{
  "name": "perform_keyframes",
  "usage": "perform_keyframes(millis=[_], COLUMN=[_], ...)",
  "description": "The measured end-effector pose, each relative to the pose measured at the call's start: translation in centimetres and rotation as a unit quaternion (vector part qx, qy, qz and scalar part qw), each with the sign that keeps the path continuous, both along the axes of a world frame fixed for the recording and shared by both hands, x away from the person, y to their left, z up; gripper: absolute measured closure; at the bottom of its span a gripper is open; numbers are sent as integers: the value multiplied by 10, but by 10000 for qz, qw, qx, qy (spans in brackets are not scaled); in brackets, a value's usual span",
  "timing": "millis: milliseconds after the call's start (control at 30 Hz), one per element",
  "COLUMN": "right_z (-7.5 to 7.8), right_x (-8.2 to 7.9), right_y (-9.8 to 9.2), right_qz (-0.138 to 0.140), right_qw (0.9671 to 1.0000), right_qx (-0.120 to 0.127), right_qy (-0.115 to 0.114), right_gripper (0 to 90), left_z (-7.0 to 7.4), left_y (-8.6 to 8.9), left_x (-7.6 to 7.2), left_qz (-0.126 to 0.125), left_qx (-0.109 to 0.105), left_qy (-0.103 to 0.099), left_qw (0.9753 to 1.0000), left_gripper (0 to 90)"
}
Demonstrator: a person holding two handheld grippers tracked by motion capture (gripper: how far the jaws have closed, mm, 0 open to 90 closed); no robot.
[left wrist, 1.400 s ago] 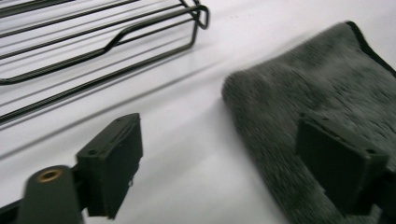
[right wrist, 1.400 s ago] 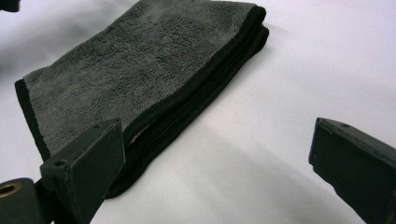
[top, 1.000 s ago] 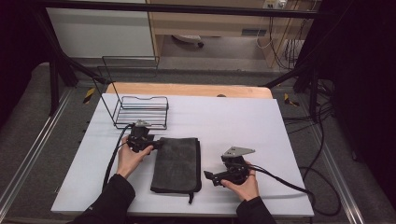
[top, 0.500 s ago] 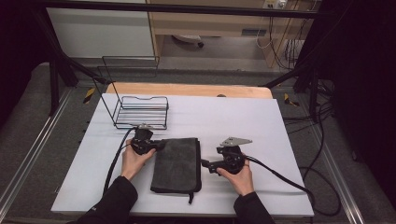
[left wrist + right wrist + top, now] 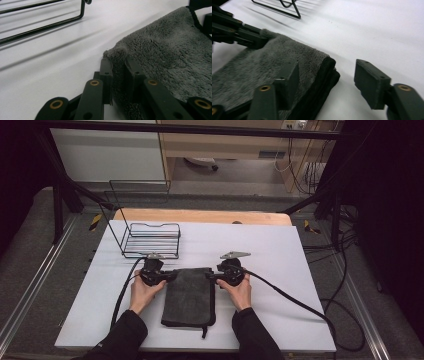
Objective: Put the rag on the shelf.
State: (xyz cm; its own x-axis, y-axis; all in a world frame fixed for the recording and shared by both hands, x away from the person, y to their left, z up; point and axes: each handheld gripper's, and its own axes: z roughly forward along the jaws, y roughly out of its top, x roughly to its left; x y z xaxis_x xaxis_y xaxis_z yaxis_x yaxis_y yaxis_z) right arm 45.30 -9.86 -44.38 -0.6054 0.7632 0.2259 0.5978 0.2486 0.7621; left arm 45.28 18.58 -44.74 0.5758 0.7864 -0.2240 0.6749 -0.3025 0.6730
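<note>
Left claw (image 5: 117, 72): jaws drawn narrow, pinching the far left corner of the grey towel (image 5: 170, 57); a tuft of pile stands up between them. From the high view this left claw (image 5: 172, 276) sits at the towel's (image 5: 191, 295) far left corner, held in the person's left hand (image 5: 144, 292), cable trailing back along the sleeve.

Right claw (image 5: 327, 75): jaws spread wide, straddling the towel's (image 5: 262, 72) far right corner. One jaw rests on top of the pile, the other stands off on bare bench just beside the folded edge; nothing clamped. From the high view this right claw (image 5: 210, 276) meets the towel's far right corner, right hand (image 5: 239, 292) behind it, grey plate on top.

Towel: folded, several layers showing at the right edge, lying flat with its long side running toward the person, a short loop hanging from the near edge.

Beyond the towel, on its far left side: black wire rack (image 5: 150, 237), near but apart from it. All on the white bench (image 5: 280, 250), towel about mid-width, nearer the person's edge.
</note>
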Motion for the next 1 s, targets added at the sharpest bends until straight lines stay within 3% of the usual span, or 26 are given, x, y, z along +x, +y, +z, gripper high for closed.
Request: perform_keyframes(millis=[133,300,333,600,833,1000], right_z=[-7,-10,-10,-10,-10,-8], right_x=[6,7,7,7,9,10], right_y=[6,6,6,6,6,6], right_qz=[-19,4,16,105,95,83], right_qw=[9999,9996,9992,9984,9954,9948], right_qx=[-91,-94,-54,22,246,285], right_qy=[133,272,389,562,925,969], right_gripper=[477,514,539,602,754,777], left_z=[0,0,0,0,0,-1], left_y=[-2,-2,-2,-1,-1,3], left_x=[-2,-2,-2,-1,-1,1], left_qz=[-10,-35,-37,-73,-87,-129], left_qx=[89,68,73,51,43,-68], left_qy=[-99,-102,-110,-111,-104,-36], left_qw=[9999,9999,9999,9999,9999,9999], left_gripper=[774,774,774,773,774,780])
